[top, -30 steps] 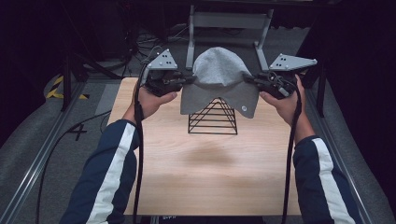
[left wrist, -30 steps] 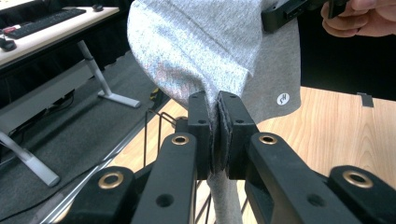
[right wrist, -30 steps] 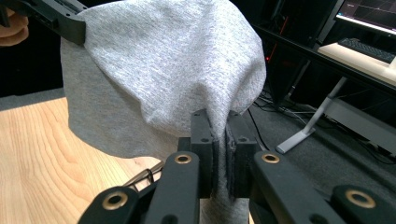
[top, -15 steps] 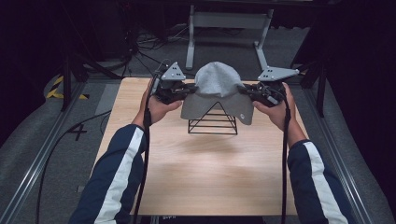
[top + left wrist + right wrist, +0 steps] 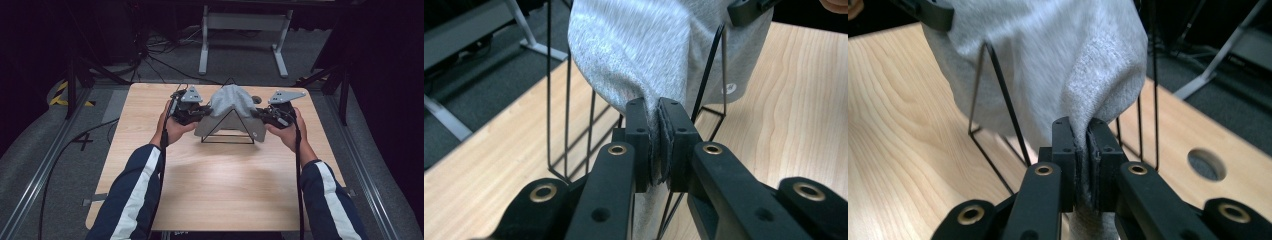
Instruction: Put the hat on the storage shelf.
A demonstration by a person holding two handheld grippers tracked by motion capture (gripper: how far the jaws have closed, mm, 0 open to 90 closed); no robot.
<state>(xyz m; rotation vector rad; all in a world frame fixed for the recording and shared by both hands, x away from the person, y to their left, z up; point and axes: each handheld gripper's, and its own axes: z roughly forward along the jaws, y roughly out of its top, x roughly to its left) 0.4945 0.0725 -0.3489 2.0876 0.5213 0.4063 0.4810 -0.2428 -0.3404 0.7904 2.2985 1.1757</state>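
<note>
A grey knit cap (image 5: pixel 229 101) hangs stretched between both grippers, draped over the top of a black wire triangular rack (image 5: pixel 227 134) on the wooden table (image 5: pixel 220 190). My left gripper (image 5: pixel 206 114) is shut on the cap's left edge, and my right gripper (image 5: pixel 256 114) is shut on its right edge. In the left gripper view the jaws (image 5: pixel 658 107) pinch a fold of the cap (image 5: pixel 639 45) with the rack's wires (image 5: pixel 569 125) just behind. In the right gripper view the jaws (image 5: pixel 1080 127) pinch the cap (image 5: pixel 1058 55) beside the rack (image 5: pixel 998 80).
A round hole (image 5: pixel 1207 164) is in the tabletop near the rack's far right side. Beyond the table's far edge a grey metal stand (image 5: pixel 245 22) and cables lie on the dark floor. Bare wood stretches between the rack and the near edge.
Both grippers have come down and toward the person with the cap held between them. The cap has gone from above the rack to draped over its top.
</note>
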